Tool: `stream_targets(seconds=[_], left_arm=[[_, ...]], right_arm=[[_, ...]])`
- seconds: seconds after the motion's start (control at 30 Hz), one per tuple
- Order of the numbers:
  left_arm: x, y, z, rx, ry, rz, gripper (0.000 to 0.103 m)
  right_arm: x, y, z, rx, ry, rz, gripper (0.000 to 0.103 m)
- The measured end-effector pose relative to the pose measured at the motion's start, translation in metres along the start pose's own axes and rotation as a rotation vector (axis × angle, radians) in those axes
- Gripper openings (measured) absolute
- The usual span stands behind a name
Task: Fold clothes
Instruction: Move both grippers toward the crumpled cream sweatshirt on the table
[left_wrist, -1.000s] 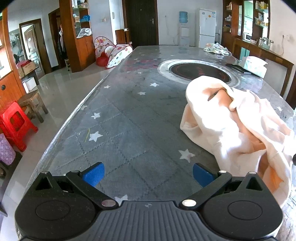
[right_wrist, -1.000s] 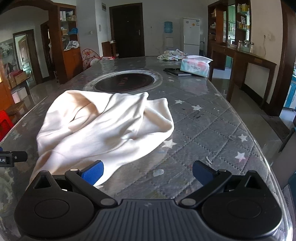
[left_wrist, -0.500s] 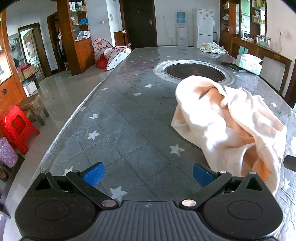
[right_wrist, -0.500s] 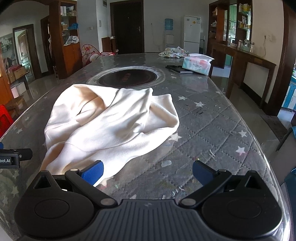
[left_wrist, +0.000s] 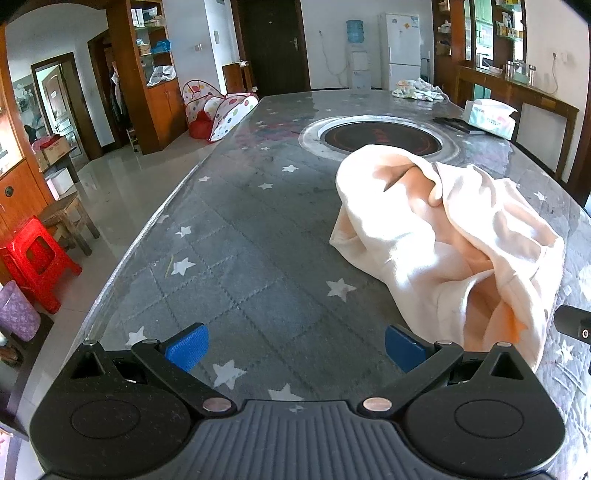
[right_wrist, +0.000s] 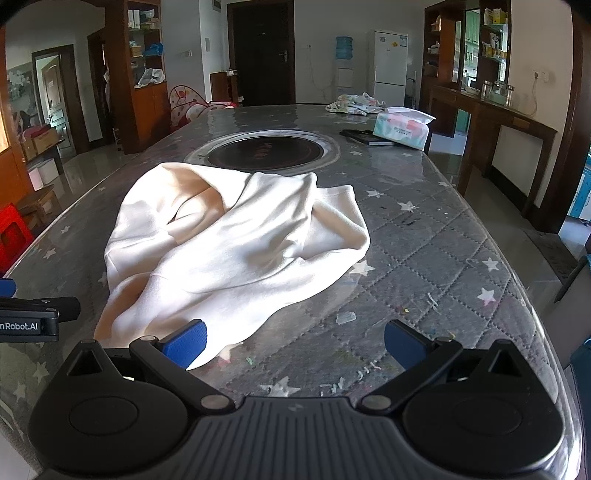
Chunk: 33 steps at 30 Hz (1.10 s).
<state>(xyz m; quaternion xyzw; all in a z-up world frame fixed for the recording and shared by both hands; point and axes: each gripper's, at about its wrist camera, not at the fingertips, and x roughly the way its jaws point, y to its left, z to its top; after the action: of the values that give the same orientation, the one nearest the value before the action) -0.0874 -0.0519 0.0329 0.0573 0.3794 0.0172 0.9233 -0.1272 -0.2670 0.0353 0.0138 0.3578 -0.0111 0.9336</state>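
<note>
Long grey quilted star-print table (left_wrist: 236, 258) carries everything. Cream soft-cotton garment (right_wrist: 236, 240) lies on it in a crumpled heap, not folded, just short of the round black inset hob (right_wrist: 264, 152). Long axis runs roughly 7 to 1 o'clock in the right wrist view. From the left gripper (left_wrist: 295, 341) the heap sits at 1–2 o'clock; from the right gripper (right_wrist: 295, 339) at 11 o'clock, near hem just beside its left fingertip. Right looks nearer. Both grippers spread wide, holding nothing.
</note>
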Motion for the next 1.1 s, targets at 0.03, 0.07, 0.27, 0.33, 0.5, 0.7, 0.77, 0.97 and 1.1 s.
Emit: stream_targets(seconds=[0.03, 0.07, 0.27, 0.33, 0.5, 0.7, 0.77, 0.97, 1.1], left_arm=[[0.0, 0.0, 0.0, 0.001, 0.0, 0.0, 0.103], [0.0, 0.0, 0.0, 0.002, 0.001, 0.001, 0.103], [0.0, -0.002, -0.001, 0.007, 0.003, 0.005, 0.103], [0.0, -0.002, -0.001, 0.01, 0.004, 0.005, 0.103], [-0.001, -0.004, -0.001, 0.016, 0.004, 0.005, 0.103], [0.0, -0.005, -0.001, 0.023, 0.008, 0.005, 0.103], [0.0, -0.007, -0.001, 0.026, 0.009, 0.006, 0.103], [0.001, -0.009, -0.001, 0.034, 0.012, 0.006, 0.103], [0.0, -0.011, -0.001, 0.041, 0.014, 0.006, 0.103]], right_arm=[[0.0, 0.001, 0.0, -0.001, 0.0, 0.001, 0.103], [-0.001, 0.001, 0.0, -0.002, 0.0, 0.002, 0.103], [-0.001, 0.003, -0.001, -0.004, 0.006, 0.005, 0.103], [0.0, 0.003, -0.001, -0.003, 0.009, 0.004, 0.103], [0.0, 0.003, -0.002, -0.003, 0.014, 0.005, 0.103], [0.0, 0.005, -0.001, -0.008, 0.016, 0.008, 0.103], [0.001, 0.005, -0.001, -0.007, 0.018, 0.009, 0.103], [0.002, 0.005, -0.001, -0.004, 0.02, 0.008, 0.103], [0.002, 0.005, -0.001, -0.003, 0.02, 0.011, 0.103]])
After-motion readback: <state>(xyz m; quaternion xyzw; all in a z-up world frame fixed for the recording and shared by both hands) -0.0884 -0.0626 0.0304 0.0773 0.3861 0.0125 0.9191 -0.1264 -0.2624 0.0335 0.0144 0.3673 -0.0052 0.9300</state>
